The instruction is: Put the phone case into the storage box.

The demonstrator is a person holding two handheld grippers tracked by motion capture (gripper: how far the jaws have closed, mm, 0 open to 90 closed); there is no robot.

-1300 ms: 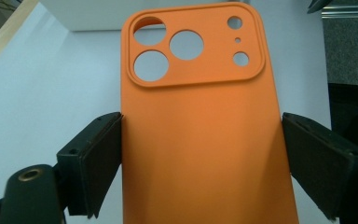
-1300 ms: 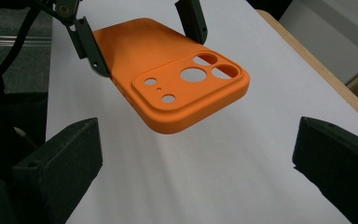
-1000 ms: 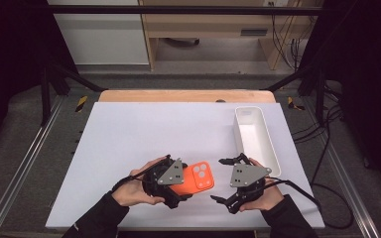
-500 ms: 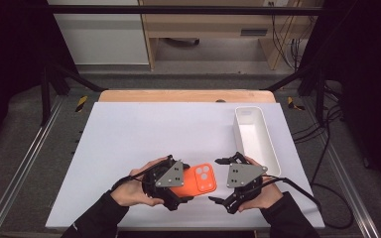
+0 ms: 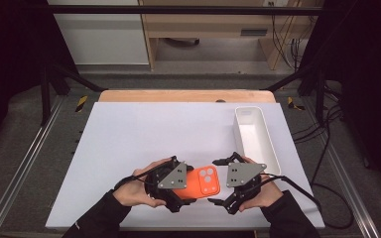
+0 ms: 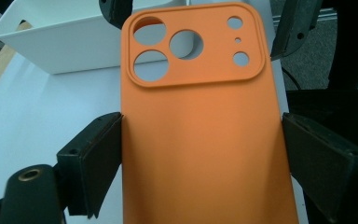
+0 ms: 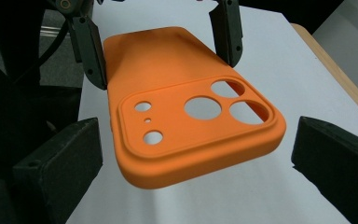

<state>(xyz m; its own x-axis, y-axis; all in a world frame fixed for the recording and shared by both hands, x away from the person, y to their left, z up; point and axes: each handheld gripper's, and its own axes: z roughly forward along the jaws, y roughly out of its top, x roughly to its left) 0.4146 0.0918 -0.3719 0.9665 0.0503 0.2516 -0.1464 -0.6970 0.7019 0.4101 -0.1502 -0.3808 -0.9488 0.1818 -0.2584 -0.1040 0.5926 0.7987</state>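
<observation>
A person sat at a white tabletop [image 5: 144,134] and held a two-fingered gripper in each hand, both near the front edge. The left gripper [image 5: 181,191] gripped an orange phone case [image 5: 201,183] by its long sides, with the case raised just above the tabletop and lying roughly flat. In the left gripper view, the two black fingers [image 6: 95,156] pressed against opposite edges of the phone case [image 6: 200,135], closed only as far as the case's width allowed. The camera cutouts sat at the far end of the case, pointing away from that gripper and toward the other one.

The right gripper [image 5: 223,182] faced the free end of the case from the right side. Its fingers were spread wide apart, wider than the case, and held nothing. In the right gripper view, its two fingers [image 7: 60,163] stood to either side of the camera-cutout end of the phone case [image 7: 191,135] with a clear gap on both sides, not touching it. Beyond the case, the left gripper's fingers [image 7: 91,44] clamped the far end.

A long, narrow white tray [image 5: 273,148] sat on the right part of the tabletop, just behind the right gripper. In the left gripper view, the tray [image 6: 60,42] appeared beyond the case, on the left.
</observation>
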